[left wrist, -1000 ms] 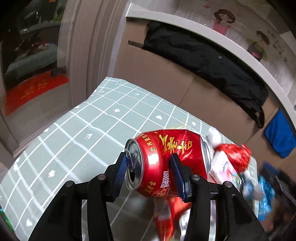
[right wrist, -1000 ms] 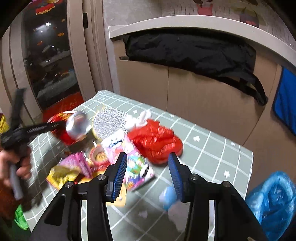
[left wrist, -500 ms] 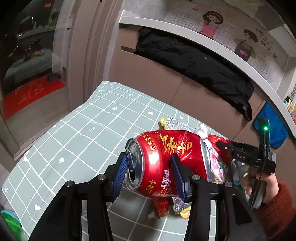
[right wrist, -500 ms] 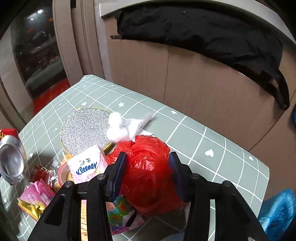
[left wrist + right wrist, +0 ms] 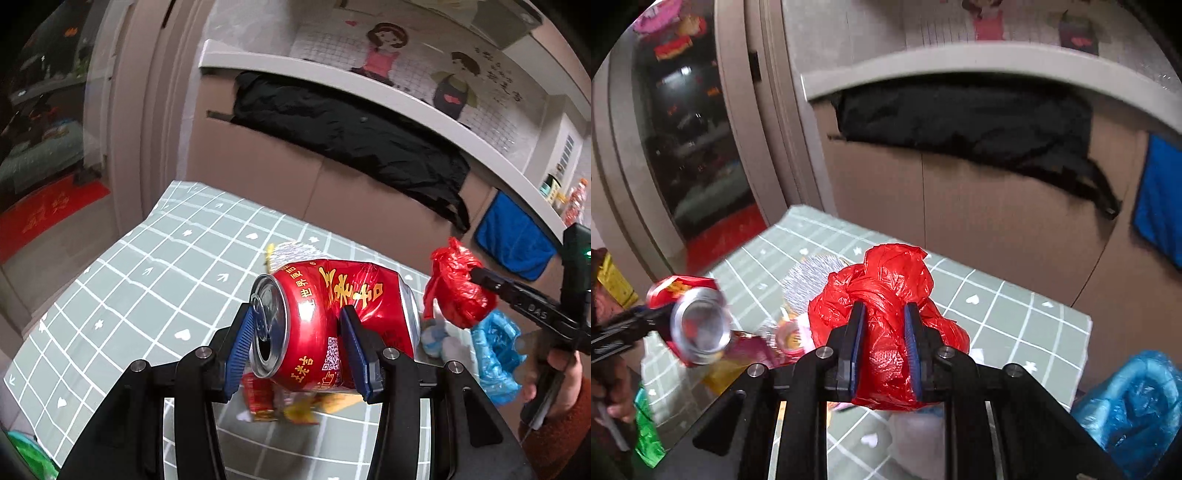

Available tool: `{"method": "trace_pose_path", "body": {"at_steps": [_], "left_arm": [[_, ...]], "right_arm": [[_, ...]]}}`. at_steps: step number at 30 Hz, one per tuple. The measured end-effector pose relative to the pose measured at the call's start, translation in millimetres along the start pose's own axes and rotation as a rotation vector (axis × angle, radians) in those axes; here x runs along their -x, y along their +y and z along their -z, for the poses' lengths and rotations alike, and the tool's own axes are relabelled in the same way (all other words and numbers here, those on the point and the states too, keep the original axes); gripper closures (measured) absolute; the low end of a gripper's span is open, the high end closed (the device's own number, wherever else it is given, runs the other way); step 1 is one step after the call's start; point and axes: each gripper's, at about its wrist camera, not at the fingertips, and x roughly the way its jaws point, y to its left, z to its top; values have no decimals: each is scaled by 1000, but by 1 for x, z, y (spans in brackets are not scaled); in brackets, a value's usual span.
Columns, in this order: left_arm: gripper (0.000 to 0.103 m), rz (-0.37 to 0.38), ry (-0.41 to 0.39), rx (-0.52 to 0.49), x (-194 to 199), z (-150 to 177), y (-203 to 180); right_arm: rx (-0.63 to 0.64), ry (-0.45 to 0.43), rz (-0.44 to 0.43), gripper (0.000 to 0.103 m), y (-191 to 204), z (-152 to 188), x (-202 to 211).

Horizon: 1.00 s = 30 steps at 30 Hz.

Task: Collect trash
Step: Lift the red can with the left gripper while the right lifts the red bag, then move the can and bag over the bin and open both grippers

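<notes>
My left gripper (image 5: 299, 347) is shut on a dented red drink can (image 5: 332, 325) and holds it above the green checked table (image 5: 147, 288). The can also shows in the right wrist view (image 5: 694, 325) at the left. My right gripper (image 5: 884, 339) is shut on a crumpled red plastic bag (image 5: 886, 295), lifted off the table; the bag shows in the left wrist view (image 5: 456, 295) at the right. Wrappers and packets (image 5: 280, 402) lie on the table under the can.
A blue-lined trash bag (image 5: 1134, 406) stands off the table's right edge, also seen in the left wrist view (image 5: 495, 354). A silver glitter disc (image 5: 812, 280) lies on the table. A green bag (image 5: 646, 435) sits low left. Brown cabinets with a black garment (image 5: 351, 140) stand behind.
My right gripper has shut on the red bag and lifted it off the table. My left gripper still holds the can, raised slightly.
</notes>
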Motion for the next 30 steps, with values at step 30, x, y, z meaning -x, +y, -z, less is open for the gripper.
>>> {"method": "trace_pose_path", "body": {"at_steps": [30], "left_arm": [[55, 267, -63, -409, -36, 16, -302]], "right_arm": [[-249, -315, 309, 84, -144, 99, 232]]}}
